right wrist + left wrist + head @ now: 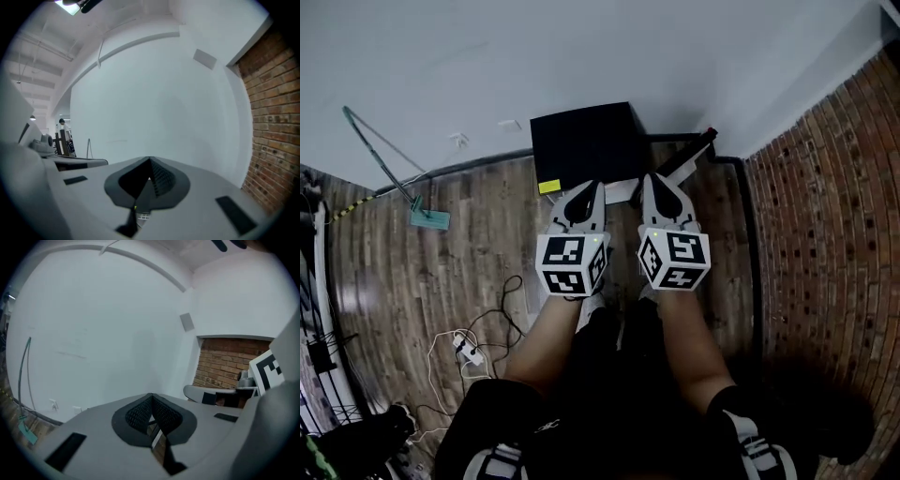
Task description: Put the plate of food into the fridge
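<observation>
A low black box-shaped cabinet (586,145), which may be the fridge, stands on the wooden floor against the white wall, seen from above in the head view. No plate of food shows in any view. My left gripper (589,190) and right gripper (652,183) are held side by side in front of me, their tips over the cabinet's near edge. The left gripper (151,396) has its jaws closed tip to tip with nothing between them. The right gripper (150,161) also stands shut and empty. Both point at the white wall.
A brick wall (825,216) runs along the right. A green-handled mop (428,218) leans on the white wall at the left. A power strip with cables (469,352) lies on the floor near my left leg. A black bar (689,155) juts out beside the cabinet.
</observation>
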A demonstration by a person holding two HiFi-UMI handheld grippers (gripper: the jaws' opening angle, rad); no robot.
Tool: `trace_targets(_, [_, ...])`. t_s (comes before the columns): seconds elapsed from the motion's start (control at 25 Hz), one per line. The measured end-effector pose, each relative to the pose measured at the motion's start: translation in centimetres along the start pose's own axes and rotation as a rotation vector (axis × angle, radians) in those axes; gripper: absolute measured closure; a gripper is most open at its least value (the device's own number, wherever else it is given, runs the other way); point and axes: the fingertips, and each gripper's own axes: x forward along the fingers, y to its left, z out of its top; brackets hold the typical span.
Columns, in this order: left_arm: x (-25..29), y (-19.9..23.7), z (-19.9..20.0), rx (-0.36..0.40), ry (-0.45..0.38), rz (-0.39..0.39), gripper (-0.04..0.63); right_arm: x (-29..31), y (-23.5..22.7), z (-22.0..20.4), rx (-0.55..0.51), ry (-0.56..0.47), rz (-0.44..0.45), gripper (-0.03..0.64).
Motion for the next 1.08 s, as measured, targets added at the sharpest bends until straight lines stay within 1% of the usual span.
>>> trace_targets(0.08, [-1.7, -0.7, 3.3, 0.017, -0.027, -0.003, 0.598, -1.0, 0.9, 3.0, -0.012, -0.032, 0.000, 0.604])
trace_targets(0.2, [-4.5, -2.1, 6.3, 0.037, -0.054, -0.015, 0.598, -3.4, 2.0, 5.8, -0.020, -0.062, -0.012, 0.604])
trace_targets(0.32, [-5.8, -2.9, 9.3, 0.042, -0.106, -0.009, 0.598, -4.8, 3.2, 9.5, -0.055, -0.108, 0.010, 0.603])
trace_targets(0.4, [-6.7, -3.7, 10.5, 0.057, -0.137, -0.012, 0.598, -6.2, 4.3, 11.0, -0.088, -0.134, 0.033, 0.604])
trace_targets(0.48, [-7.6, -4.5, 11.3, 0.088, -0.159, -0.017, 0.598, -7.4, 5.1, 11.8, -0.102, -0.153, 0.052, 0.604])
trace_targets(0.56, [-7.8, -4.8, 11.9, 0.093, -0.169, -0.027, 0.598, -7.8, 5.7, 12.2, -0.108, -0.160, 0.060, 0.604])
trace_targets(0.72, [-8.0, -5.0, 12.0, 0.079, -0.171, -0.048, 0.598, -8.4, 6.0, 12.5, -0.132, -0.167, 0.053, 0.604])
trace_targets(1.08, [-7.9, -5.6, 11.4, 0.020, -0.148, -0.098, 0.598, -8.4, 6.3, 12.7, -0.136, -0.160, 0.062, 0.603])
